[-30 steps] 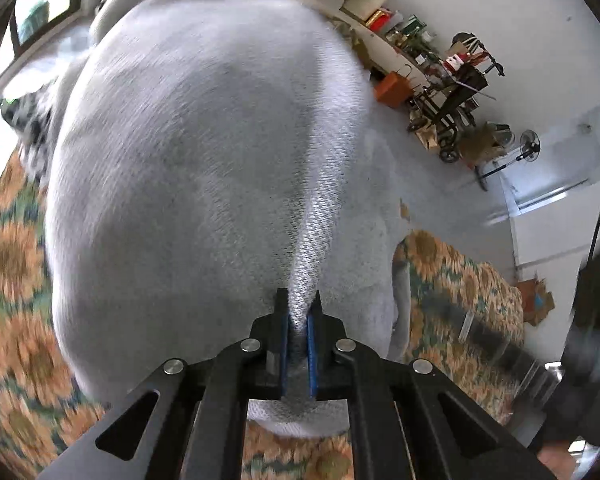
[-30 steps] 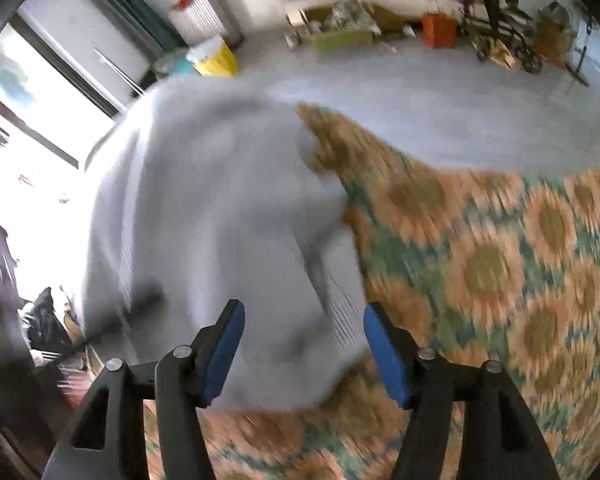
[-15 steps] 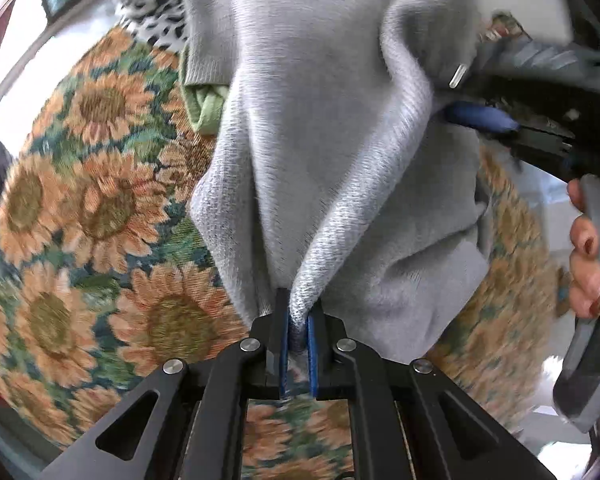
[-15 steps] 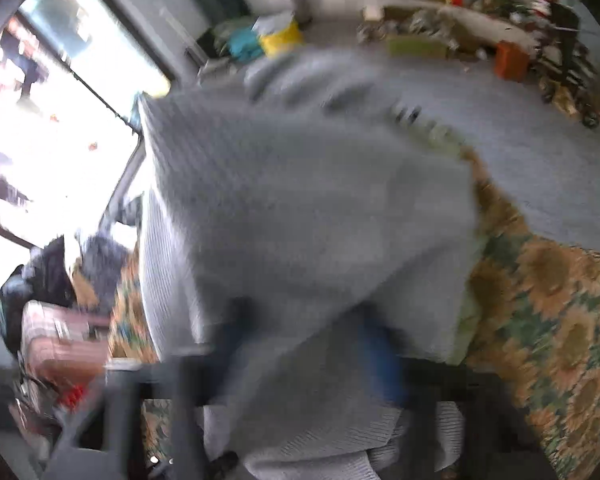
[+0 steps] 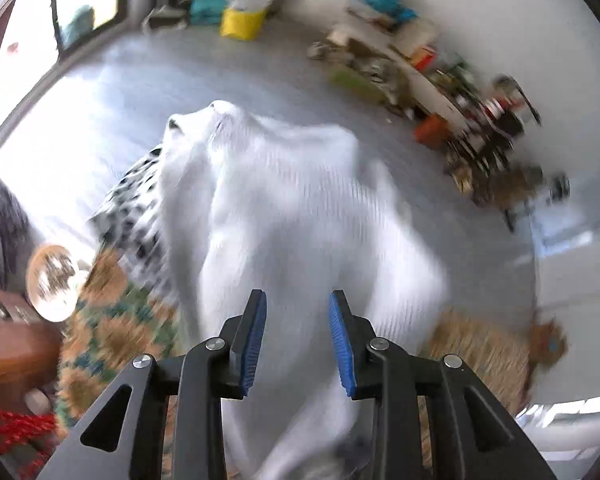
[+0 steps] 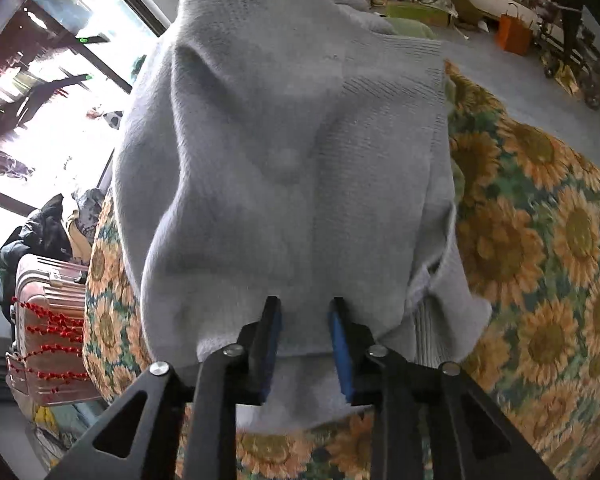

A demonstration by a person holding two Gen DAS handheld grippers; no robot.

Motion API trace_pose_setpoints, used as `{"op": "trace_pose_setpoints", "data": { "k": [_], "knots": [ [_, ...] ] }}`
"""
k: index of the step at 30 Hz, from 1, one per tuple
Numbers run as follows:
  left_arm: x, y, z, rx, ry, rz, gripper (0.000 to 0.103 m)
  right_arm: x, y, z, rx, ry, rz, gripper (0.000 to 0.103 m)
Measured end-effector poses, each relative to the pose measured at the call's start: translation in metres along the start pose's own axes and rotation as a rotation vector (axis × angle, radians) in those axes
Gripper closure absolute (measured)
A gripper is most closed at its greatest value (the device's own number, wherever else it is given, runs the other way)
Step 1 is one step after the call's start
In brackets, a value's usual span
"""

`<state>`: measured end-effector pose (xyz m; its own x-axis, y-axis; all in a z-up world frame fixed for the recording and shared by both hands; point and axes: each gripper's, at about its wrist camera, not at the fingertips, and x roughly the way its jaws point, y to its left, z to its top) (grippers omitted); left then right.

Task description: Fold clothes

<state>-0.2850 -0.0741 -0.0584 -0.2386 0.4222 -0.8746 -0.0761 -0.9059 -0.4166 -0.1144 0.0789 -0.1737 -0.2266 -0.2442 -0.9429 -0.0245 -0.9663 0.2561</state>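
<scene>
At the bottom of the left wrist view, the left tool [image 5: 297,334] is pointing steeply downward with its blue pads [image 5: 254,340] standing apart; its jaws have just been opening, and nothing is being pinched between them. Just beyond the pads, the grey knitted sweater [image 5: 284,216] is lying bunched in a blurred heap on a surface covered by a sunflower-print cloth [image 5: 112,336]. A black-and-white spotted garment [image 5: 134,208] is showing beside the sweater on its left edge. Farther off, a pale floor is stretching toward a yellow container [image 5: 242,22] by the window and a cluttered low shelf [image 5: 412,76] along the wall. This whole view is smeared by motion.

At the bottom of the right wrist view, the right tool [image 6: 304,344] is also pointing steeply downward. Its jaws have just been opening as well, and the near edge of the sweater [image 6: 300,152] is sitting between the blue pads [image 6: 340,352], which are standing apart; I cannot tell whether they are pressing on the fabric. The sweater is rising up the middle of the view as a folded mass, resting on the sunflower cloth [image 6: 540,248], which is spreading out to the right. To the left, a pink suitcase [image 6: 44,320] hung with red beads is standing below a bright window [image 6: 52,92]. An orange bag [image 6: 512,34] is sitting on the far floor.
</scene>
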Motion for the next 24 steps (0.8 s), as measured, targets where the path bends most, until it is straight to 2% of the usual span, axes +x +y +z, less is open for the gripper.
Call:
{"op": "trace_pose_setpoints", "data": {
  "k": [1,2,3,4,6,9,10,11,14,18,21,24],
  "knots": [
    [0.009,-0.001,0.015,-0.068,0.024,0.002,0.070,-0.004,-0.001,-0.004,0.009,-0.003,0.008,0.061],
    [0.018,-0.003,0.029,-0.135,0.049,0.004,0.068,-0.007,-0.004,-0.008,0.025,-0.003,0.011,0.053],
    [0.026,-0.003,0.031,-0.177,0.086,0.008,0.066,-0.010,-0.008,-0.011,0.044,-0.003,0.013,0.043],
    [0.034,-0.005,0.032,-0.216,0.121,0.012,0.061,-0.013,-0.012,-0.015,0.063,-0.002,0.015,0.041],
    [0.060,-0.029,0.035,-0.230,0.164,0.032,0.053,-0.019,-0.023,-0.021,0.104,-0.007,0.017,0.040],
    [0.065,-0.038,0.025,-0.147,0.131,0.123,0.052,-0.027,-0.039,-0.024,0.130,-0.023,-0.044,0.038],
    [0.063,-0.043,0.020,-0.110,0.105,0.141,0.060,-0.029,-0.043,-0.022,0.124,-0.019,-0.068,0.037],
    [0.060,-0.046,0.013,-0.079,0.083,0.155,0.079,-0.031,-0.047,-0.020,0.117,-0.012,-0.092,0.037],
    [0.052,-0.043,-0.009,-0.029,0.046,0.129,0.093,-0.041,-0.049,-0.005,0.079,-0.036,-0.161,0.035],
    [0.042,-0.029,-0.045,0.000,0.038,0.111,0.095,-0.057,-0.044,0.029,0.026,-0.112,-0.189,0.028],
    [0.044,0.009,-0.080,-0.024,0.063,0.110,0.096,-0.059,-0.019,0.059,-0.044,-0.149,-0.170,0.024],
    [0.037,0.040,-0.108,-0.074,0.080,0.097,0.096,-0.054,0.017,0.071,-0.166,-0.172,-0.173,0.017]
  ]
}}
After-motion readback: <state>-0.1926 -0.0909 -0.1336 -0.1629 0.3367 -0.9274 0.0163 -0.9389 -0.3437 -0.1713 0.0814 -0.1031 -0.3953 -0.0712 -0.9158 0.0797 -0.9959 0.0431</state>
